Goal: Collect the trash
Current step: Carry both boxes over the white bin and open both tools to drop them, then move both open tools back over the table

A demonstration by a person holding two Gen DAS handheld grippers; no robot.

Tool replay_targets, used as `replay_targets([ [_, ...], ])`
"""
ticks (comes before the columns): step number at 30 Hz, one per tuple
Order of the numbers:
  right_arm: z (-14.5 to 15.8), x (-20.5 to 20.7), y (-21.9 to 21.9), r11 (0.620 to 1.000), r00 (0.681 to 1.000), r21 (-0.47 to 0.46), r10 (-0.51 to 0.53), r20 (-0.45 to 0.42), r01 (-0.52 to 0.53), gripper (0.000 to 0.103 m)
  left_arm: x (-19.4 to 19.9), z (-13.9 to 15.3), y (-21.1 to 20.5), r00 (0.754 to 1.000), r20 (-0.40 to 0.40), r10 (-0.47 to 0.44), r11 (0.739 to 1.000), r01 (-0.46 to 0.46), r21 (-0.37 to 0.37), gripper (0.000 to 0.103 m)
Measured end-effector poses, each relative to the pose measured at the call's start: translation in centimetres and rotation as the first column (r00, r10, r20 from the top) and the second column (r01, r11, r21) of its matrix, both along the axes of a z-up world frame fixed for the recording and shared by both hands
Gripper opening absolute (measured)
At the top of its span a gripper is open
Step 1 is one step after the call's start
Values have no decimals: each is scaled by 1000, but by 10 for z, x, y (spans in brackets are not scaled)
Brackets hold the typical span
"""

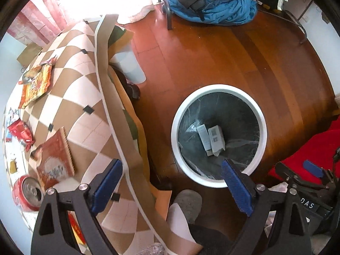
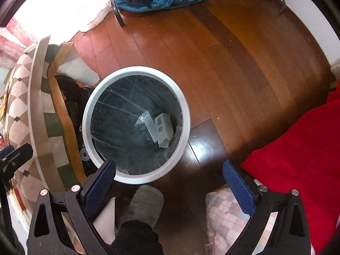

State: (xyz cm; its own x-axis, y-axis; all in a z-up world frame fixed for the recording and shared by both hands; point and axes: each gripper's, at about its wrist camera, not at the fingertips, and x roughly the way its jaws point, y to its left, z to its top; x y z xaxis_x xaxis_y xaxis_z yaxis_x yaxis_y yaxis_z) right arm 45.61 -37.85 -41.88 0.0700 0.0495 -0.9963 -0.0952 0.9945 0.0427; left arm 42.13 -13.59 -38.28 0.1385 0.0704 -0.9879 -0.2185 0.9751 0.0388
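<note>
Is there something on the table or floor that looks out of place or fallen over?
Yes. A red can lies on its side on the table, near empty snack wrappers. The bin stands upright.

Checkered table, snack wrappers, red can, wooden floor, bin

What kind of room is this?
Probably a lived-in room at home, maybe a living or dining room. There is a wooden floor, a table with a checked cloth and snack wrappers, a lined bin, and clothes piled on a chair.
</note>
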Motion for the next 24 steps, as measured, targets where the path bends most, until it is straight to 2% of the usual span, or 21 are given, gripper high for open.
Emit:
replay_targets([
  [4,23,-9,1,1000,1000,0,7,27,-6,102,0,7,-2,1000,15,2,1000,-2,-3,95],
  [9,53,-20,2,1000,998,3,3,60,-3,102,-12,32,-6,999,54,1,1000,0,-4,95],
  [18,127,-48,7,999,989,38,4,150,-9,102,-44,94,-9,988,152,-3,1000,8,-27,95],
  [24,189,-68,25,995,974,93,7,227,-29,102,-70,146,1,969,245,7,999,5,-45,95],
])
